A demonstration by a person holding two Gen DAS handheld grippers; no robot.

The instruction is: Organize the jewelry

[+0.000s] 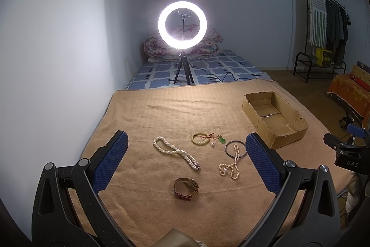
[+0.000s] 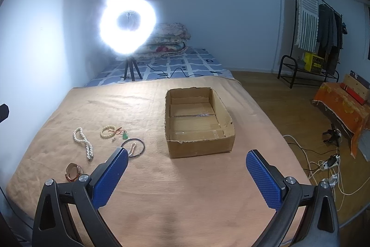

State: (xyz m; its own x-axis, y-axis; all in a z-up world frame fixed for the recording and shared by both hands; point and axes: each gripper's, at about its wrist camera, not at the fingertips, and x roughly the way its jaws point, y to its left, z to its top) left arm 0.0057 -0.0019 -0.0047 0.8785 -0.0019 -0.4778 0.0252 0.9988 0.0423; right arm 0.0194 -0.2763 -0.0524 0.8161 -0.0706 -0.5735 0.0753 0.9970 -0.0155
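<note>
Both grippers — left [image 1: 186, 157] and right [image 2: 186, 165] — hover spread wide, empty, above the jewelry — cardboard box [image 2: 198, 147] sits alongside.

Open blanket [image 2: 185, 177] before box [image 2: 198, 145] (seemingly unobstructed)

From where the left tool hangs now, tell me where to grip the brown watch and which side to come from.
Judging by its pose, grip the watch across its strap loop, coming straight down from above. It lies on its side on the tan blanket with the band curled into an upright ring, clear of the pearl necklaces, so the fingers could close on the band's two opposite walls. The left tool is open wide enough.
</note>
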